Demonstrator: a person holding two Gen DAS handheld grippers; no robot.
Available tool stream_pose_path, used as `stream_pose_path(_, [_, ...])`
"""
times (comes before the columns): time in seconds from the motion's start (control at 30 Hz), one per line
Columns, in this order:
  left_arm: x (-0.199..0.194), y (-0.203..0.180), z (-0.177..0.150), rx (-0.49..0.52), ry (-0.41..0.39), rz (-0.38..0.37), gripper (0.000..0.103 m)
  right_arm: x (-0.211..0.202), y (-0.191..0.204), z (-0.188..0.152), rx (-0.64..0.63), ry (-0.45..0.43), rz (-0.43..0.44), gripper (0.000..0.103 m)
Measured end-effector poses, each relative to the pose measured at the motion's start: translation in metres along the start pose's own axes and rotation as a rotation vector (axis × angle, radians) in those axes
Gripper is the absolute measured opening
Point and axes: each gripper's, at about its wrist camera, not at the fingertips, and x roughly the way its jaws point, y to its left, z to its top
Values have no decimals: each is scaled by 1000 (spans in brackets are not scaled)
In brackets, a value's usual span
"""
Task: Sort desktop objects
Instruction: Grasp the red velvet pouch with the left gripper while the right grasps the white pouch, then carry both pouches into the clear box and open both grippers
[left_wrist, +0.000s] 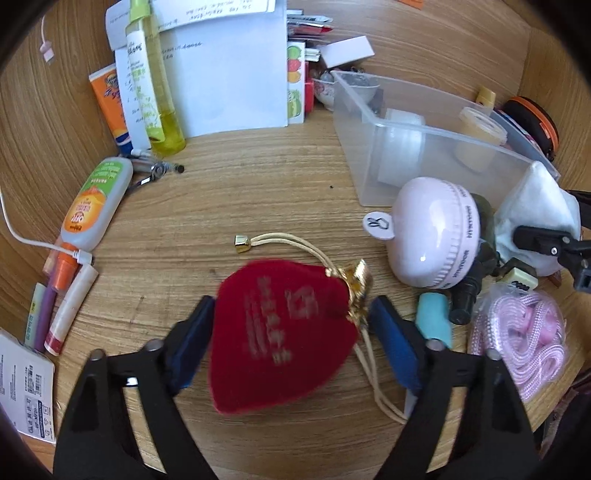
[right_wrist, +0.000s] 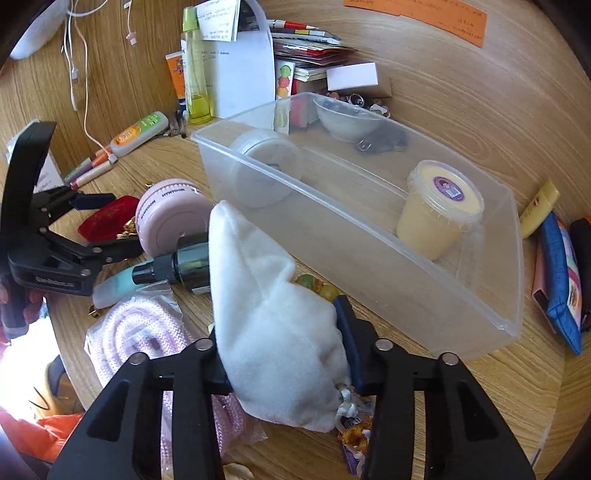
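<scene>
Two pouches (left_wrist: 280, 339), each between gripper (left_wrist: 291, 325) pads.

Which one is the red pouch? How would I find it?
Start at the clear bin on the wooden desk. Nearer the camera sits a pink round case; the red pouch lies beside it, between the left gripper fingers. Only it is red velvet with gold cord.

Your left hand-held gripper (left_wrist: 291, 325) fills the bottom of its frame with two matte black arms, each forked into ribs and pinned by round silver screws. Its fingers (left_wrist: 192, 343) wear dark blue pads. Your right hand-held gripper (right_wrist: 284, 343) has the same build: black ribbed arms, silver screw heads, blue pads. At that frame's left edge, raised lettering marks the other tool's black body.
</scene>
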Motion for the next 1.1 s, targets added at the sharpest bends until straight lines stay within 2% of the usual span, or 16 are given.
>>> stream_pose_path(0.07, [-2,0,3,6,-5,-3,60,-2,-3,1,20,-8,13,37])
stream_pose_path(0.1, [-3,1,4,7,-8,-2,57,-4,-4,1,27,-12,20,36])
stream_pose_path(0.23, [-6,5,9,-4,-7,9,34,-17,-12,3,75,-53,55,36])
stream_pose_path(0.37, [-8,12,13,-31,-3,13,22,-36,-21,5,113,-94,80,36])
stream_pose_path(0.57, [-14,15,14,-53,-12,0,21,-62,-29,6,134,-156,62,36])
stream_pose_path(0.77, [-36,11,22,-49,-60,-23,21,-80,-38,4,172,-196,52,36])
stream_pose_path(1.1, [-62,-14,46,16,-114,-58,21,-105,-49,-10,203,-245,35,36])
